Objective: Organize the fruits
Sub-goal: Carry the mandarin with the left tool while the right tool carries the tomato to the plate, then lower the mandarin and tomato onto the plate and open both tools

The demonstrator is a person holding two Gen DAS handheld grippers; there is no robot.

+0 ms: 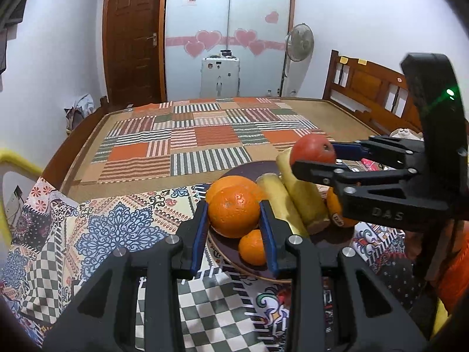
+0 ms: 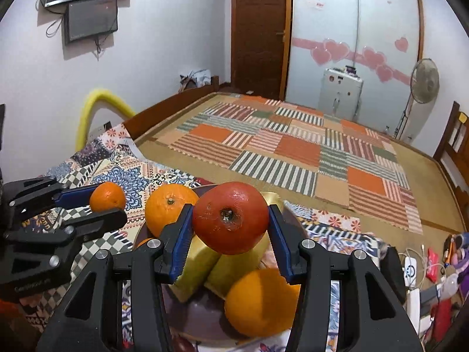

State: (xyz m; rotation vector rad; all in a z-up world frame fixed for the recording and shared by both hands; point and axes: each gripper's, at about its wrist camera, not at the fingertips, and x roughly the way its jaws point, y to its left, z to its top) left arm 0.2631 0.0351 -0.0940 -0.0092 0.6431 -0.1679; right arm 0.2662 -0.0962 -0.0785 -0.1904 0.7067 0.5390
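Observation:
My left gripper is shut on an orange, held at the left edge of a dark plate. From the right wrist view this gripper and its orange sit left of the plate. My right gripper is shut on a red apple, held above the plate; the left wrist view shows that gripper and the apple from the side. On the plate lie yellow bananas, a small orange and other oranges.
The plate rests on a patterned cloth at the near end of a bed covered by a patchwork mat. A wooden headboard stands to the right. Cables and small clutter lie right of the plate. A yellow foam tube arches at left.

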